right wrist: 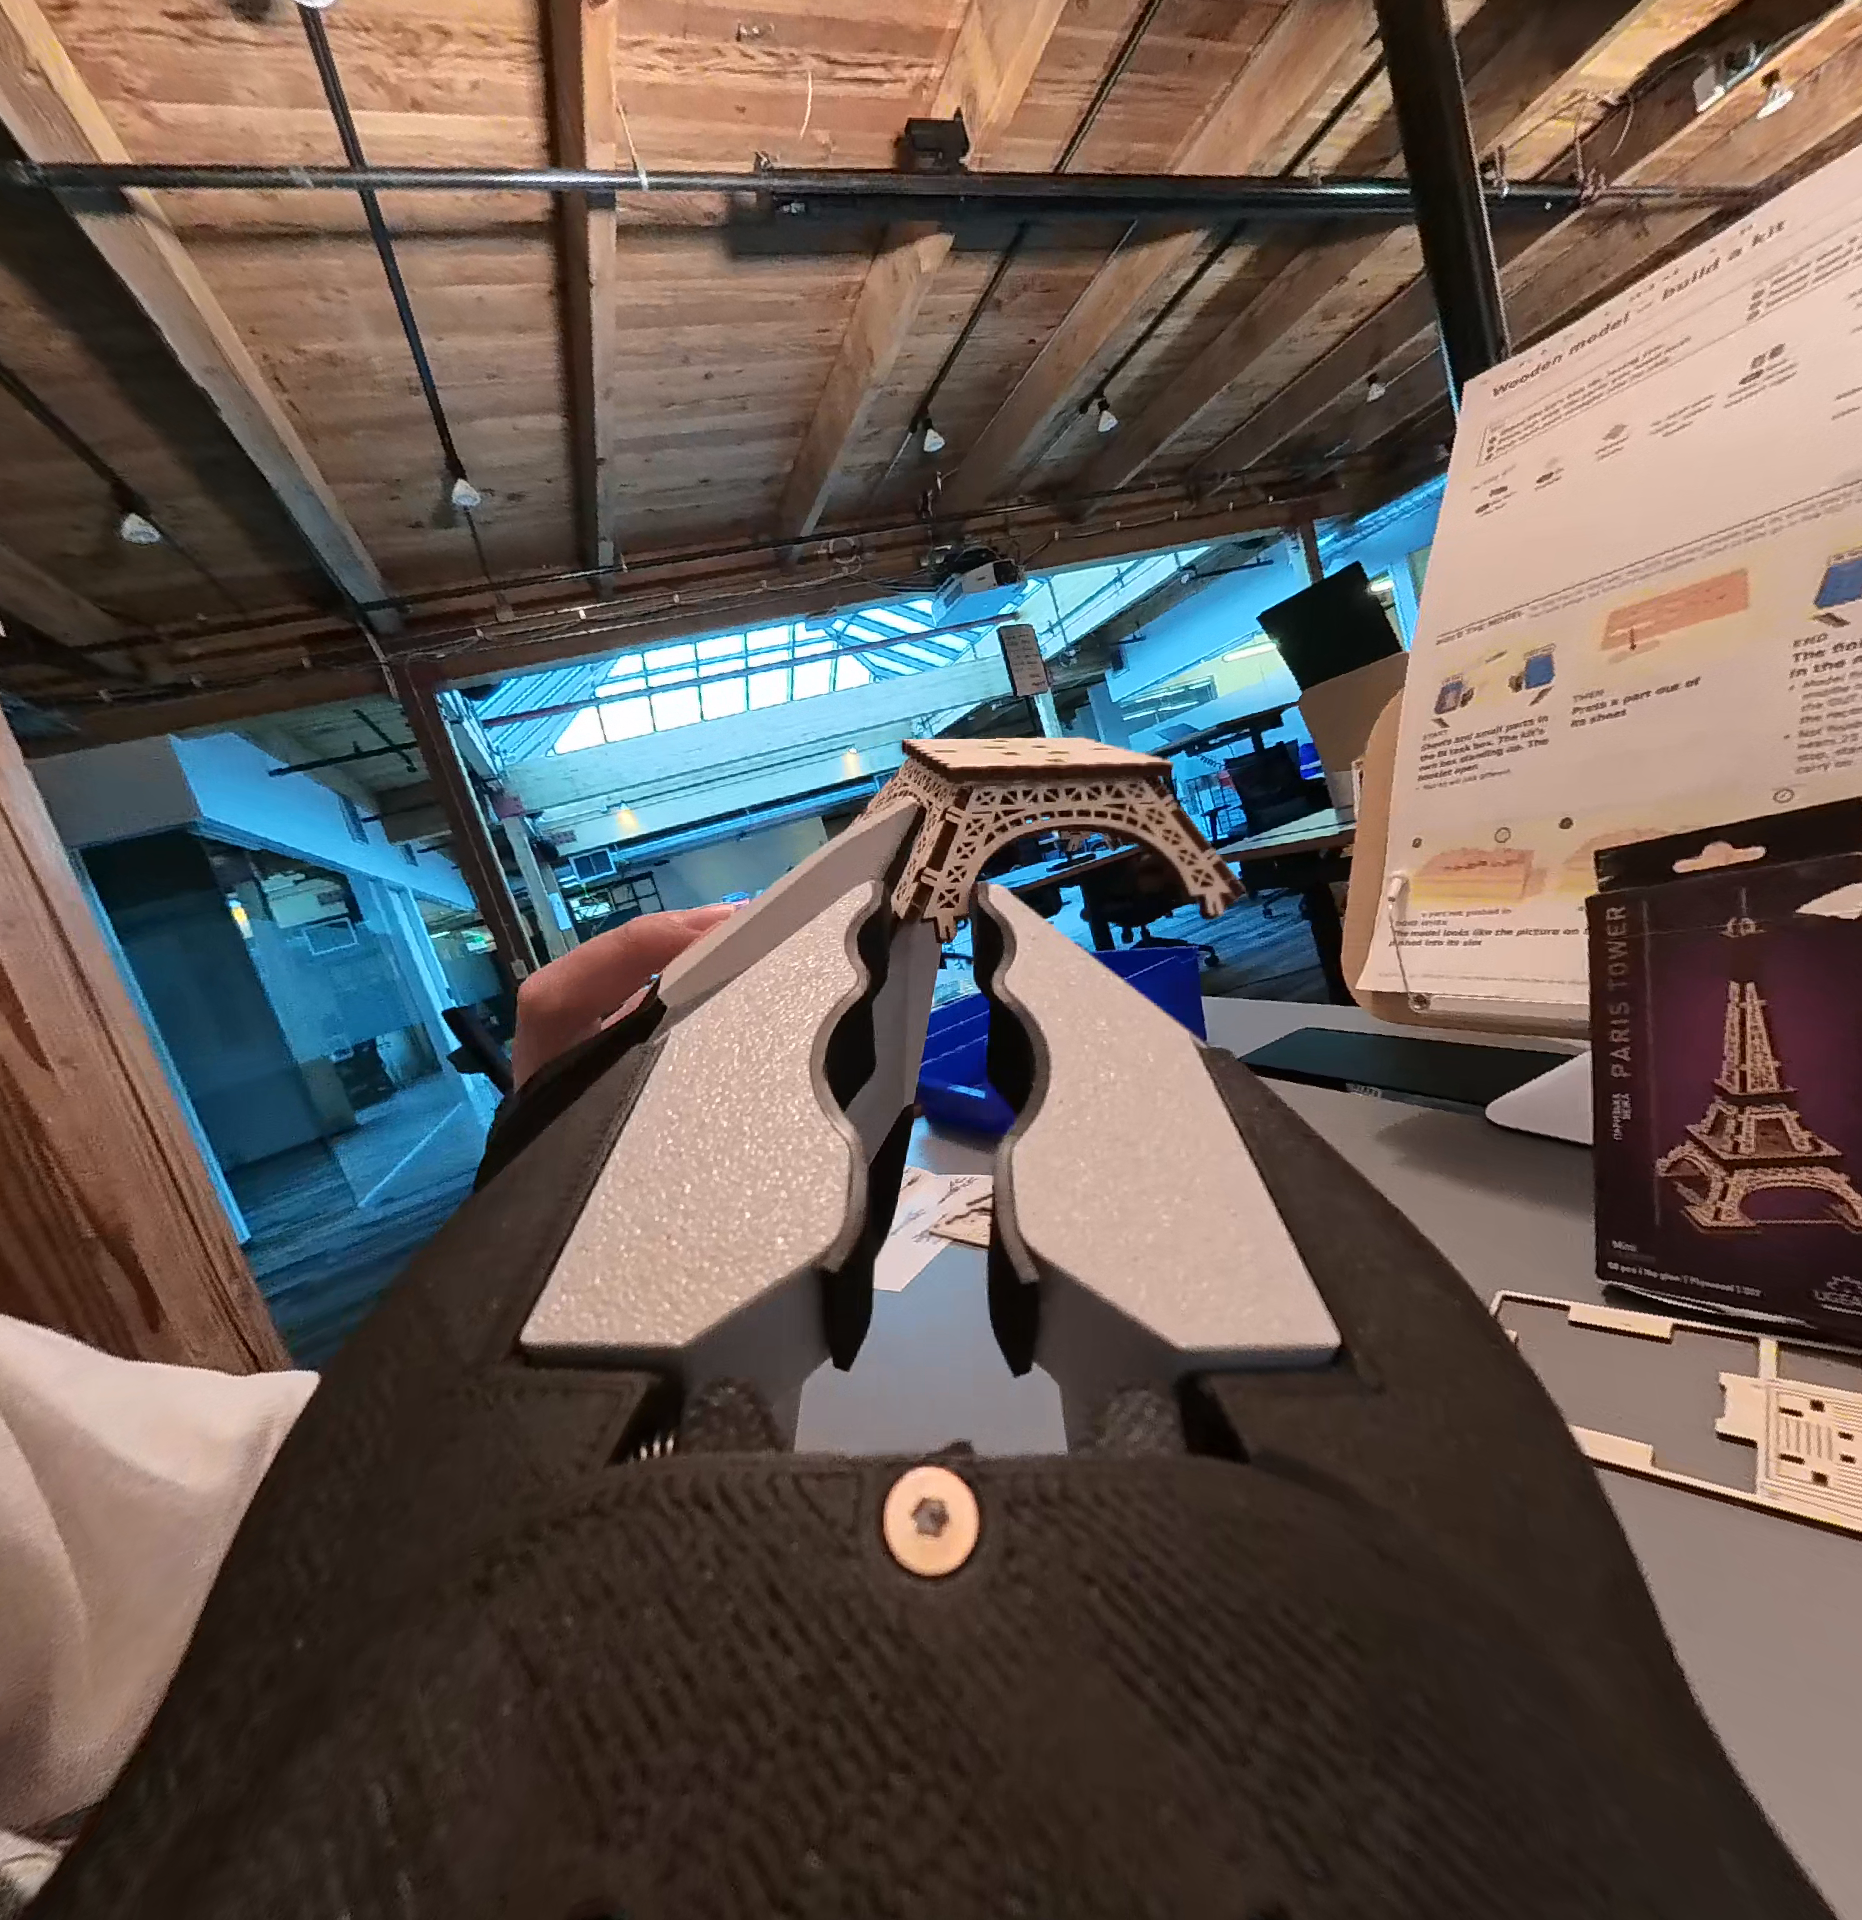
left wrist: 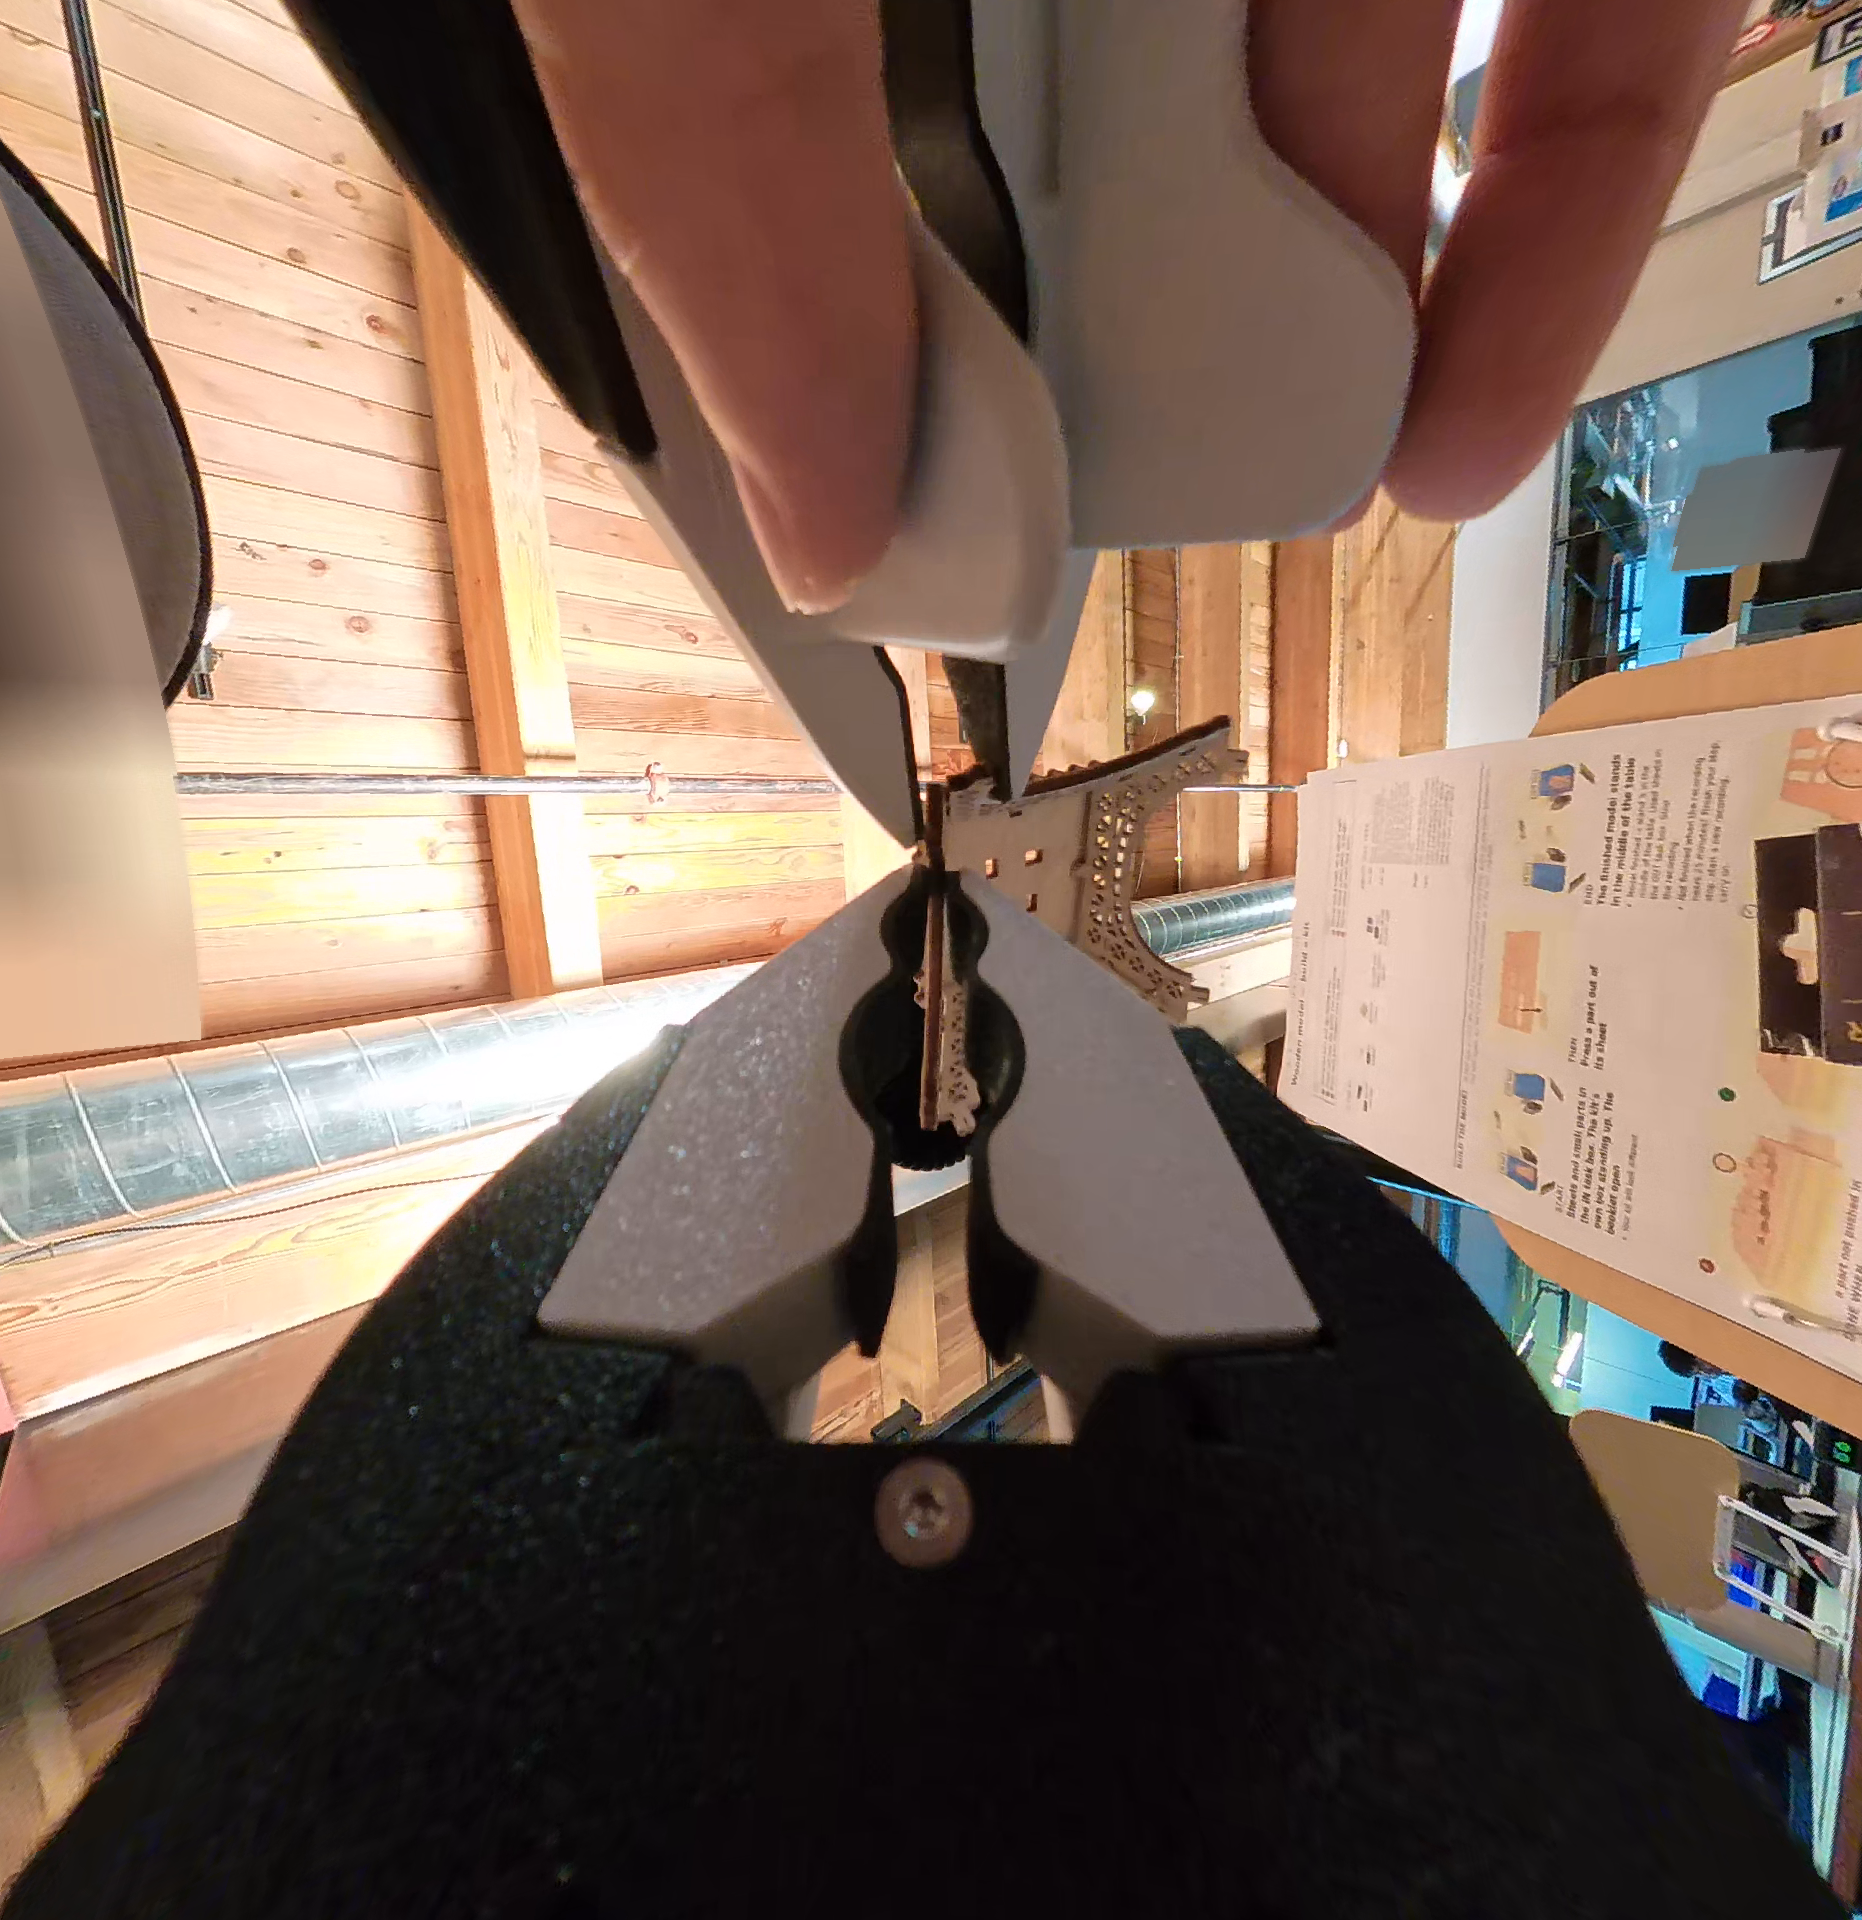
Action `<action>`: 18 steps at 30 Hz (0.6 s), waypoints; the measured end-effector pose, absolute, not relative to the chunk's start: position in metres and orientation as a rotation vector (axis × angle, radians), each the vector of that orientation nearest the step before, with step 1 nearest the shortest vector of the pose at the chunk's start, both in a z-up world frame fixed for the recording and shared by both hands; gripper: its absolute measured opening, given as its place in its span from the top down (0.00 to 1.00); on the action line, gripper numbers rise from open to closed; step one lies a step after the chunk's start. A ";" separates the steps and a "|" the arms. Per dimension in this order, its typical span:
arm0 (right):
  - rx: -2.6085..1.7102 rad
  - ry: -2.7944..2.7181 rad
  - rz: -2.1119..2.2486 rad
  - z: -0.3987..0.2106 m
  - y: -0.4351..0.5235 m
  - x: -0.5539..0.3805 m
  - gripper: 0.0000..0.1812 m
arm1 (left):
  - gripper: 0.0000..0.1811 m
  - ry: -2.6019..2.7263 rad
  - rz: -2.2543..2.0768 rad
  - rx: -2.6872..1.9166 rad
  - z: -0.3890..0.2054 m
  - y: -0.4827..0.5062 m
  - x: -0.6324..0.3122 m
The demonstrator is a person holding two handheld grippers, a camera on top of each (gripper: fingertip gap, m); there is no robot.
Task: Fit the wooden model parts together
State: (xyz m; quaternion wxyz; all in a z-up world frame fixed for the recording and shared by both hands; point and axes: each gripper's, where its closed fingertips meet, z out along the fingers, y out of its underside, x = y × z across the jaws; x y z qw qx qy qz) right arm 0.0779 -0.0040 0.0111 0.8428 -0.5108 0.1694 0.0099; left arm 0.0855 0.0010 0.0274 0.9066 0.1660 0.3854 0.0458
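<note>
One wooden tower base (right wrist: 1052, 821), w/ flat top and lattice arch legs, was held in the air above the counter (right wrist: 1426, 1174). Left gripper (left wrist: 932, 862) had its jaws clamped on a thin lattice piece (left wrist: 942, 1023) edge-on at the base's side. Right gripper (right wrist: 942, 914) had jaws narrow, pinching one leg. One kit box (right wrist: 1748, 1070), one part sheet (right wrist: 1737, 1444), one instruction board (right wrist: 1654, 623) stood nearby.

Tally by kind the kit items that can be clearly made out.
Pale wooden lattice tower base: 1
Thin wooden lattice strip in left gripper: 1
Flat pale plywood part sheet: 1
Dark purple cardboard kit box: 1
Total: 4
</note>
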 end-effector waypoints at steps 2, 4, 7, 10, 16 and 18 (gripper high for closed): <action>-1.079 0.357 0.012 0.011 -0.003 0.078 0.93 | 1.00 0.798 0.092 0.339 0.027 0.002 0.086; -1.084 0.356 -0.006 0.011 -0.003 0.079 0.94 | 1.00 0.801 0.090 0.338 0.027 0.002 0.087; -1.086 0.355 -0.031 0.011 -0.003 0.080 0.94 | 1.00 0.808 0.088 0.336 0.027 0.002 0.087; -1.087 0.351 -0.003 0.010 -0.003 0.080 0.94 | 1.00 0.812 0.083 0.339 0.027 0.002 0.087; -1.112 0.348 0.007 0.005 -0.003 0.083 0.94 | 1.00 0.835 0.086 0.331 0.022 0.003 0.090; -1.107 0.346 0.017 0.006 -0.003 0.082 0.94 | 1.00 0.834 0.069 0.314 0.023 0.004 0.088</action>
